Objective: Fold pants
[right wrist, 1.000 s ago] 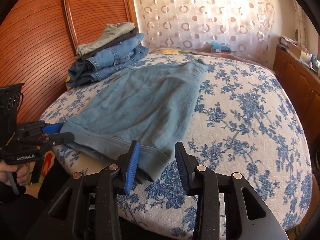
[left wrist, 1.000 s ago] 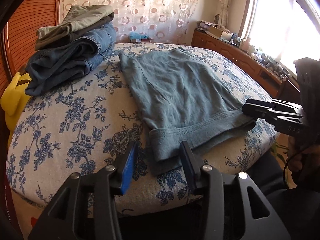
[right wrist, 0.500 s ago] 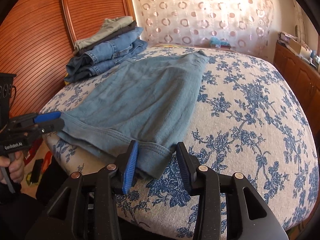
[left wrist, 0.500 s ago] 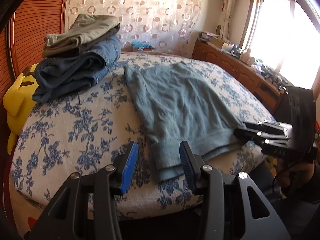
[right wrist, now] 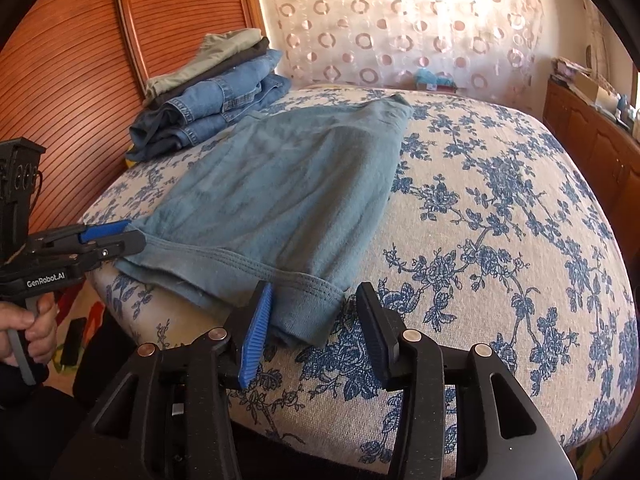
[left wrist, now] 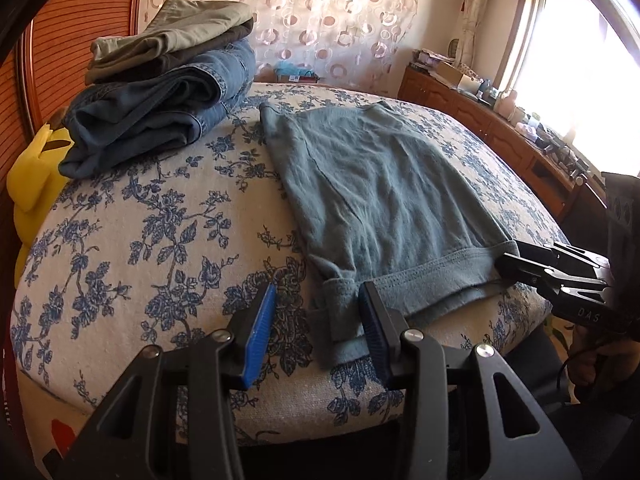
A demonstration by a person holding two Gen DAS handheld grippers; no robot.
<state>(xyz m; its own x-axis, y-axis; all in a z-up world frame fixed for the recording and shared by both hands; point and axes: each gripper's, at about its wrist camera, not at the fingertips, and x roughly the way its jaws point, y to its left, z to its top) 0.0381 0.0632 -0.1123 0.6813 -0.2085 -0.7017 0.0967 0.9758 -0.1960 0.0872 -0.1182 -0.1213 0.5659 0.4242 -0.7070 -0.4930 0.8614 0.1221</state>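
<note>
The grey-blue pants (left wrist: 372,196) lie flat along the flowered bed (left wrist: 152,240), their near hem at the bed edge in front of you. Your left gripper (left wrist: 316,320) stands released, one hem corner between its fingers but not pinched. Your right gripper (right wrist: 314,320) has just been opening and is likewise unclenched around the other corner. Advance both until the pads fully cover the stitched hem, then clench evenly. Take all layers. Carry the hem toward the far end, short of the folded stack (left wrist: 160,84).
</note>
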